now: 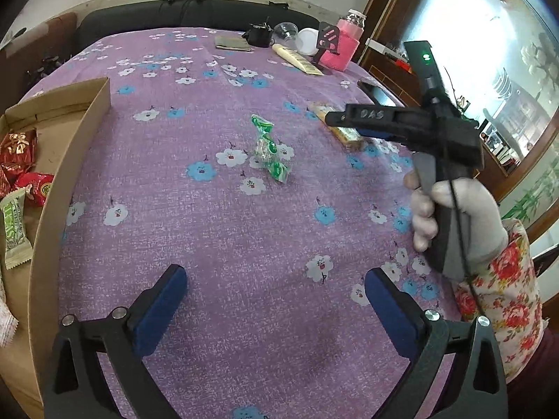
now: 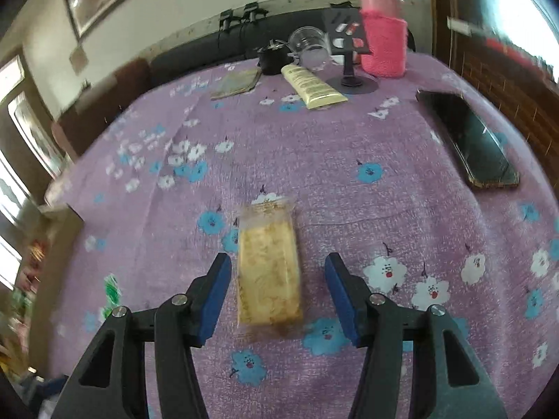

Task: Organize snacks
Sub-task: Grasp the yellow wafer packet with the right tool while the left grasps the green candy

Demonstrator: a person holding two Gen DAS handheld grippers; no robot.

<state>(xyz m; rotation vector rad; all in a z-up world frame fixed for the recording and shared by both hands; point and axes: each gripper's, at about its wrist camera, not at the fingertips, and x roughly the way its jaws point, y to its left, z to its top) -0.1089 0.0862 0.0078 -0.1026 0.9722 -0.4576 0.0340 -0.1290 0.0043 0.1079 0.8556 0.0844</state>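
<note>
Right claw spread wide, empty, straddling the yellow snack bar lying flat on the tabletop; pads either side, not touching it. Looks like the pre-grasp step for that bar. Left claw also wide open, holding nothing, hovering low. Green candy sits at its 12 o'clock, well apart. Cardboard box at 9 o'clock already has red and green packets inside. Next move, my guess: lower the right claw, close across the bar's width, then carry it to the box. Wrapper looks slippery, so squeeze mid-length.
</note>
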